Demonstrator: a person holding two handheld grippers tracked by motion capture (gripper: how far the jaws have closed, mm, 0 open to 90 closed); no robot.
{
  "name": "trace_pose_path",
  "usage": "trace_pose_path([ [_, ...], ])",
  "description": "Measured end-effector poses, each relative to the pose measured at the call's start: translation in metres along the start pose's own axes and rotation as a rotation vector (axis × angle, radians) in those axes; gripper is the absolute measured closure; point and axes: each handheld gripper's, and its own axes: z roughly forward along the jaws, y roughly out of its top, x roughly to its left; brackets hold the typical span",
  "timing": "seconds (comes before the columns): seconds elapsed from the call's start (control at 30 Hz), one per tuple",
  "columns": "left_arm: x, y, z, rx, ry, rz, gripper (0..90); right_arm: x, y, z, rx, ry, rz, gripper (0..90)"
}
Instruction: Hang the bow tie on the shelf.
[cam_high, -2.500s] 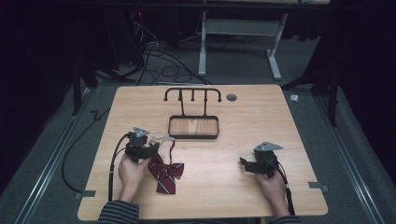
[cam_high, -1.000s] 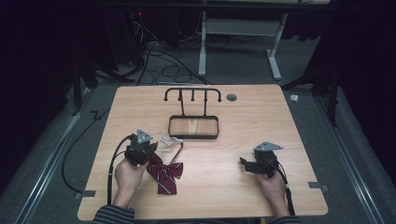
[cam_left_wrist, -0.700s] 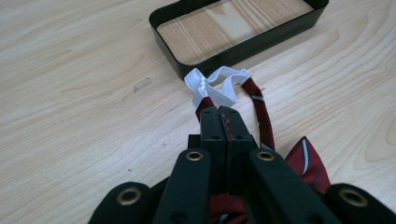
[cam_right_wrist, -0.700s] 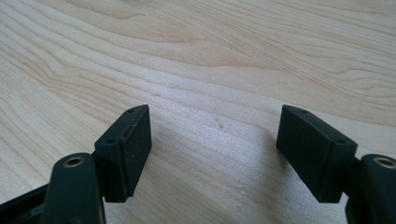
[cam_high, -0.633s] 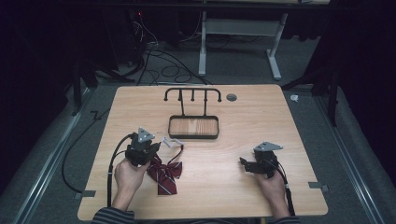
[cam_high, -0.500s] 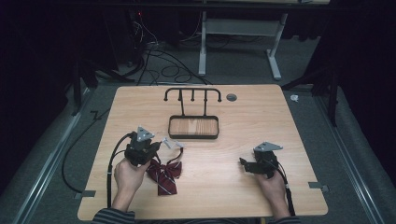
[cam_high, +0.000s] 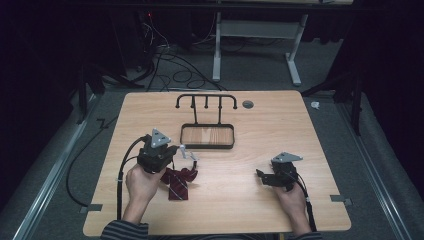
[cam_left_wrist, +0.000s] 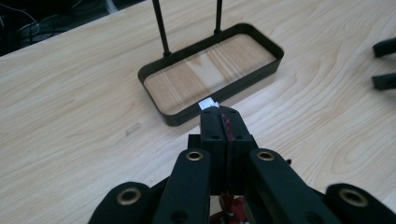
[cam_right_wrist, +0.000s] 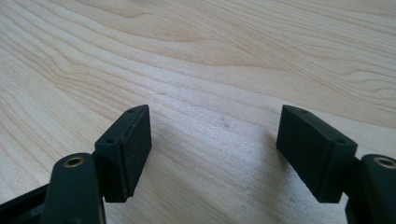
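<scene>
Two grippers are at work, and only one carries anything. The left gripper has its jaws pressed together on a thin bit of the dark red plaid bow tie; in the left gripper view a red thread line and a small white tab peek out between the closed tips. Most of the tie hangs or lies below and beside that gripper near the table's front left, its pale strap reaching toward the black rack, whose hooks stand above a shallow tray.

The right gripper rests well apart on the right side, jaws spread wide over bare wood, holding nothing.

The risk, as a judgement, lies in how little fabric is pinched (only an edge or strap end seems caught). If the left hand lifts or swings quickly toward the rack, the tie's weight could pull the thin piece out and drop it. The loose strap might also snag a hook or the tray's rim, dragging the light rack across the table. Whether the clasp is fastened cannot be told.
</scene>
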Motion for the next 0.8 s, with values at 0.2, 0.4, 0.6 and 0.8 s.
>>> trace_pose_path([
  [0.2,-0.002,0.011,-0.002,-0.058,-0.032,-0.029,89.3,0.0,0.0,0.0,0.002,0.001,0.001,27.9],
  [0.4,-0.009,0.022,-0.005,-0.083,-0.043,0.0,89.3,0.0,0.0,0.0,0.002,0.001,0.0,27.9],
  [0.6,-0.008,0.034,-0.011,-0.138,-0.066,-0.007,89.3,0.0,0.0,0.0,0.002,0.001,-0.002,27.9],
  [0.8,-0.01,0.042,-0.009,-0.148,-0.091,0.0,89.3,0.0,0.0,0.0,0.001,0.001,-0.004,27.9],
])
